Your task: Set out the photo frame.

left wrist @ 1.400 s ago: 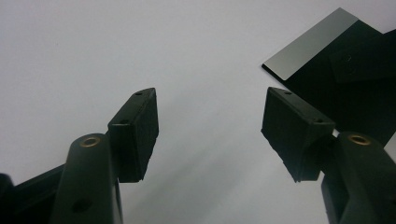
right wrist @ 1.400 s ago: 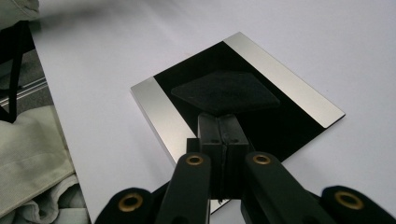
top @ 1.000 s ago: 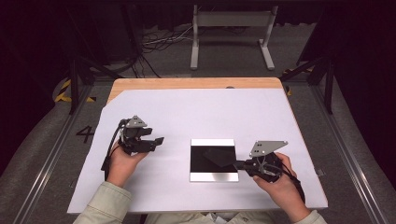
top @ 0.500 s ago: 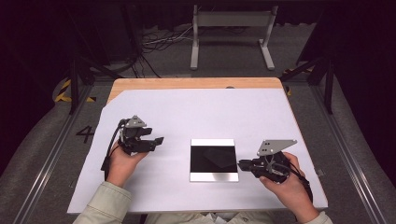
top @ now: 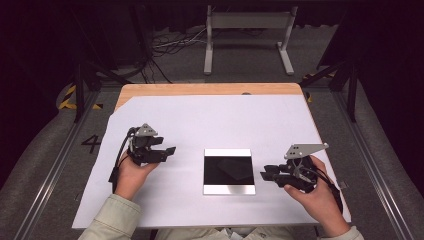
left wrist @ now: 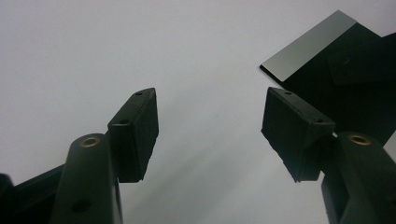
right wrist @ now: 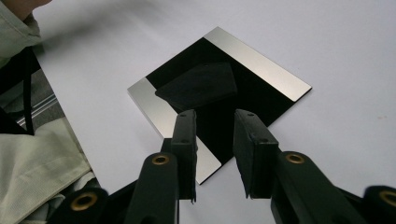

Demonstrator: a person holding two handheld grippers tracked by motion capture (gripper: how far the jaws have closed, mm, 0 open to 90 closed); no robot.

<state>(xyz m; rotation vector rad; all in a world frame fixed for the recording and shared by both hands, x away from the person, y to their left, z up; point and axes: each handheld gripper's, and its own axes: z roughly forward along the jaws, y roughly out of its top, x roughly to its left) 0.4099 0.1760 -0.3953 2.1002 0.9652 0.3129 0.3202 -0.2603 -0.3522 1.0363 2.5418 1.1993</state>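
Observation:
A square black glossy plate (top: 229,171) with silver bands along its far and near edges lies flat on the white sheet (top: 210,120). A duller dark patch (right wrist: 198,86) shows on its surface; I cannot tell whether it is a cloth or a reflection. My right gripper (top: 265,175) hovers just right of the plate, pointing at it. Its jaws have just been opening and nothing is between them; in the right gripper view the right gripper (right wrist: 215,116) stands over the plate's near corner. My left gripper (top: 170,150) rests left of the plate, open and empty, with the plate's corner (left wrist: 303,58) beyond its fingertips.
The white sheet covers most of a wooden table (top: 200,89). A light sleeve (right wrist: 37,158) lies near the plate's left side in the right gripper view. Behind the table stand a metal frame (top: 247,35) and cables on the floor.
The right gripper has drawn back to the right, off the plate's right edge, and its jaws have parted. The left gripper and the plate have not moved.

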